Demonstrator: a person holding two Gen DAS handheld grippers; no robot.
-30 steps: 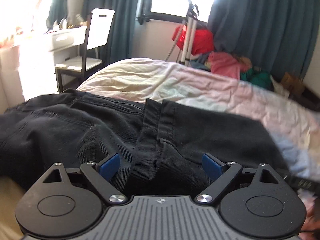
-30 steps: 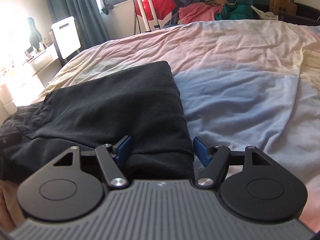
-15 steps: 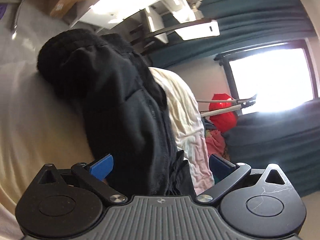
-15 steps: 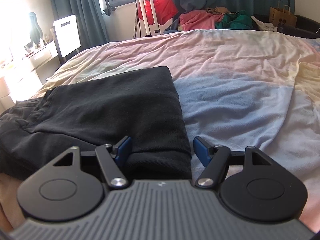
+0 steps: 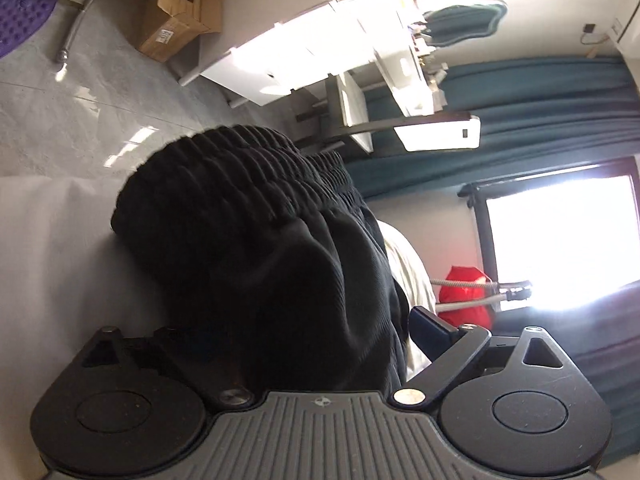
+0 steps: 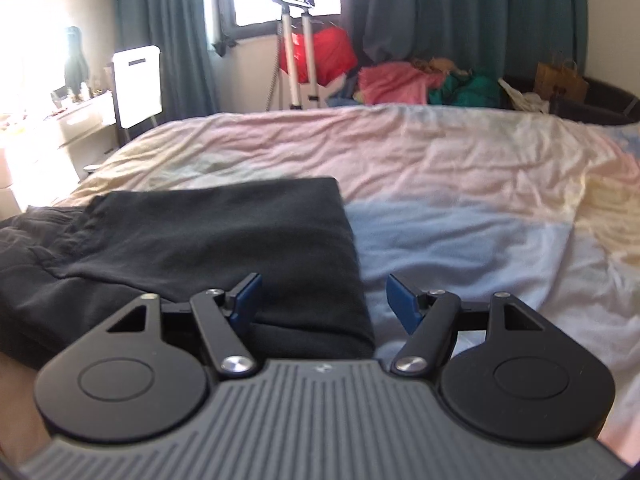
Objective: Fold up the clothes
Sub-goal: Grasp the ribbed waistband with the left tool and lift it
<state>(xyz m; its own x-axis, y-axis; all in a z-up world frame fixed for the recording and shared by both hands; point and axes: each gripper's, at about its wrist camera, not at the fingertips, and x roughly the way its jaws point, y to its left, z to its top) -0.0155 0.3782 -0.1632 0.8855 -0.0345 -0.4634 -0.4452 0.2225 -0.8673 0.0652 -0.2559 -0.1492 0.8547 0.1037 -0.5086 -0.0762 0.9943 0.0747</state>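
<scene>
Left wrist view, rolled sideways: left gripper (image 5: 316, 336) jaws closing around the black trousers' (image 5: 256, 248) ribbed waistband (image 5: 240, 172), bunched between them; contact with the pads cannot be told. Cardboard box (image 5: 176, 12) on the floor beyond. Right wrist view: right gripper (image 6: 322, 300) wide apart, straddling the folded trousers' near right edge on the bed (image 6: 460, 184), gripping nothing; long axis runs left to right, waistband left.

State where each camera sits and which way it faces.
Left wrist: on the left gripper, rolled sideways, facing the black trousers bunched between its closing jaws; floor, desk and window beyond.
Right wrist: on the right gripper, level, looking across the bed at the window; jaws apart astride the trousers' edge.
Shared: trousers, red bag, teal curtains.
</scene>
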